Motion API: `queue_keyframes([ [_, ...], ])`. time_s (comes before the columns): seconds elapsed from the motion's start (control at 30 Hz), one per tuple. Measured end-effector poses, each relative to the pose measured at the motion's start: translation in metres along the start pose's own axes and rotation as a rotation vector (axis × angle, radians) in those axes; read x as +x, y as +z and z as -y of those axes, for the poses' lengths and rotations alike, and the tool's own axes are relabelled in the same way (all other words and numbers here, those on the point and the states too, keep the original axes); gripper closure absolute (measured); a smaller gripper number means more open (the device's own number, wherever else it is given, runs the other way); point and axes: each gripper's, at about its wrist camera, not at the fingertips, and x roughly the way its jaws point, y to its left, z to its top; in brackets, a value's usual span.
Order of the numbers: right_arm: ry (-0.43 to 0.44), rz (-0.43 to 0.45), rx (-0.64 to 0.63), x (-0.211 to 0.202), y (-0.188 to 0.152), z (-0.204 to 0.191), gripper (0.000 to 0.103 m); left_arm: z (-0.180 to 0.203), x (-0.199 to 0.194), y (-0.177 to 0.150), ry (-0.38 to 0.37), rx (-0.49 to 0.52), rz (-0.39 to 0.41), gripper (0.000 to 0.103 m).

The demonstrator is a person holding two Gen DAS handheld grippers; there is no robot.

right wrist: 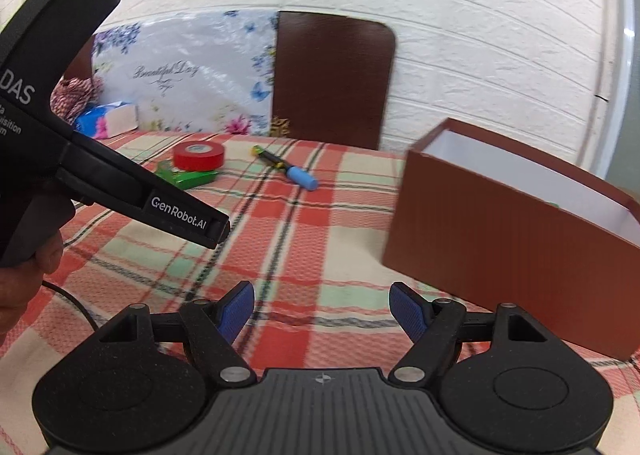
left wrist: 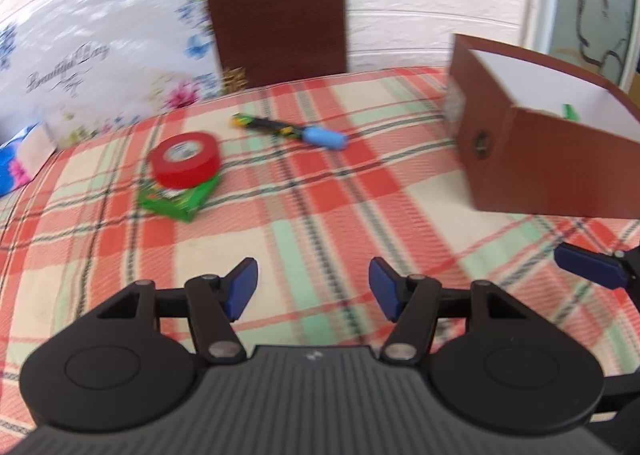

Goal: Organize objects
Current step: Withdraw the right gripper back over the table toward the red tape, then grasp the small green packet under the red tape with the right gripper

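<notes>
A red tape roll (left wrist: 185, 164) (right wrist: 199, 155) rests on a flat green packet (left wrist: 179, 197) (right wrist: 188, 178) on the plaid cloth. Beyond it lies a marker with a blue cap (left wrist: 291, 131) (right wrist: 287, 168). A brown open box (left wrist: 548, 127) (right wrist: 508, 231) with a white inside stands at the right; something green (left wrist: 571, 111) shows inside it. My left gripper (left wrist: 313, 289) hovers open over bare cloth, well short of the tape and marker. My right gripper (right wrist: 321, 311) is open too, empty, just left of the box. One blue pad of the right gripper (left wrist: 588, 266) shows in the left wrist view.
The plaid cloth (left wrist: 320, 207) covers the surface. A brown chair back (left wrist: 276, 7) (right wrist: 332, 79) stands behind, beside a flowered panel (left wrist: 100, 55) (right wrist: 188, 79). A blue and white carton (left wrist: 20, 159) (right wrist: 106, 120) sits far left. The left tool's body (right wrist: 80, 135) and a hand (right wrist: 24, 275) fill the right view's left side.
</notes>
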Motion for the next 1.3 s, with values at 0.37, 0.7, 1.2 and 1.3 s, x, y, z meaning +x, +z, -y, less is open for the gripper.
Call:
queue_keyframes([
  [0.37, 0.128, -0.071, -0.068, 0.034, 0.014, -0.043, 0.029, -0.088, 0.020, -0.015, 0.166, -0.110, -0.021, 0.039],
  [0.7, 0.192, -0.089, -0.142, 0.075, 0.029, -0.078, 0.029, -0.178, 0.041, -0.038, 0.311, -0.240, 0.080, 0.011],
  [1.2, 0.241, -0.027, -0.210, 0.183, 0.094, -0.124, 0.012, -0.193, 0.039, -0.048, 0.269, -0.366, 0.148, 0.011],
  [1.3, 0.290, -0.066, -0.165, 0.205, 0.106, -0.119, 0.016, -0.194, 0.040, -0.047, 0.265, -0.370, 0.153, 0.011],
])
